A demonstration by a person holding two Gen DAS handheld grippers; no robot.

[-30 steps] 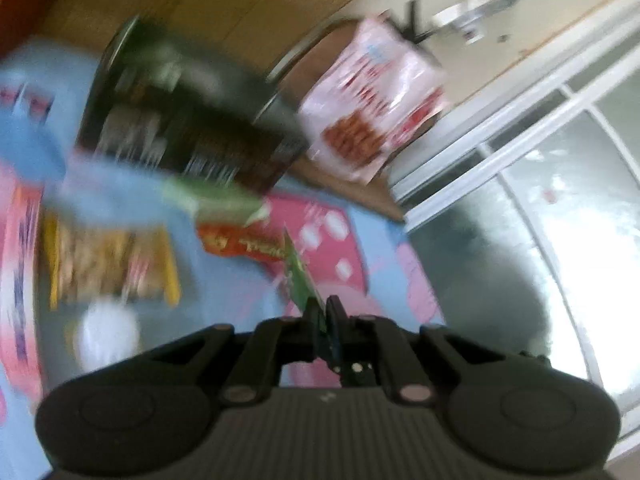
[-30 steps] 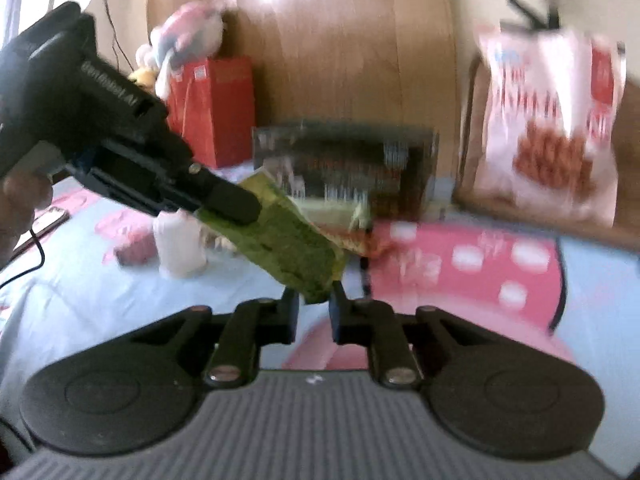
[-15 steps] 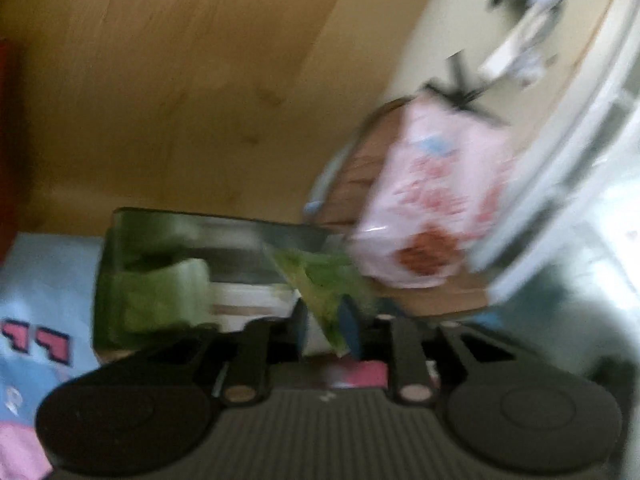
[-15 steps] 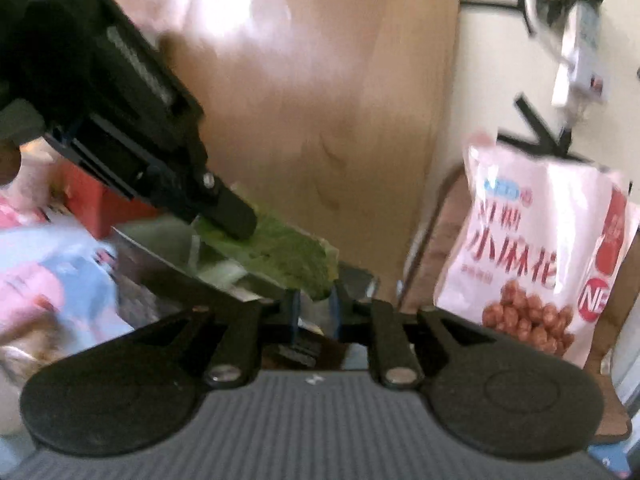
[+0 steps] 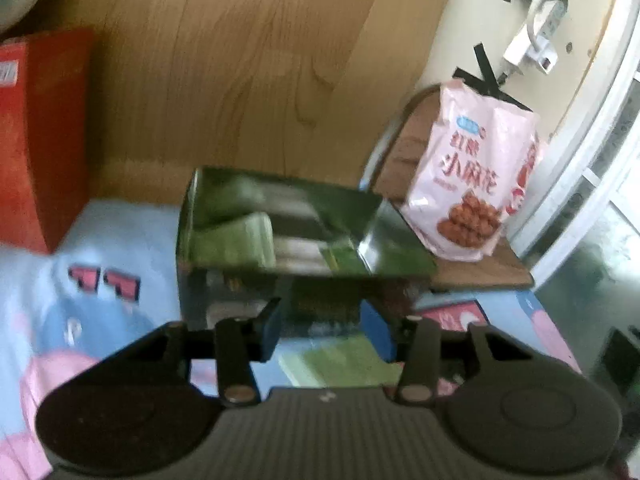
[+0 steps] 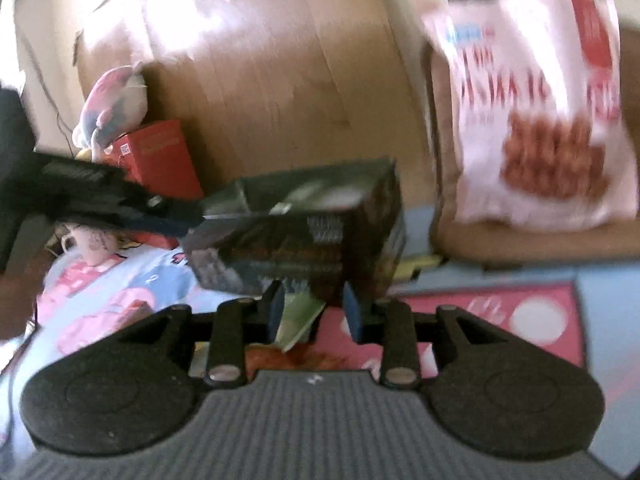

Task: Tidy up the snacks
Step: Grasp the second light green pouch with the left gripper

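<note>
Your left gripper [image 5: 320, 324] and right gripper [image 6: 314, 314] are both hanging with fingers spread wide, gripping nothing. The dark box [image 5: 280, 232] is sitting open-topped at 12 o'clock on the bed [image 5: 100, 280], its long axis running left-right, green packets [image 5: 236, 240] inside. A pink snack bag [image 5: 472, 176] is standing at 2 o'clock, and a red box [image 5: 40, 132] at 10.

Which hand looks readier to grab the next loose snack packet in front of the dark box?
Right, probably. The right gripper is low, its open fingers on either side of a green packet. The left gripper, also open, is up by the dark box rim, farther from the loose packets.
</note>
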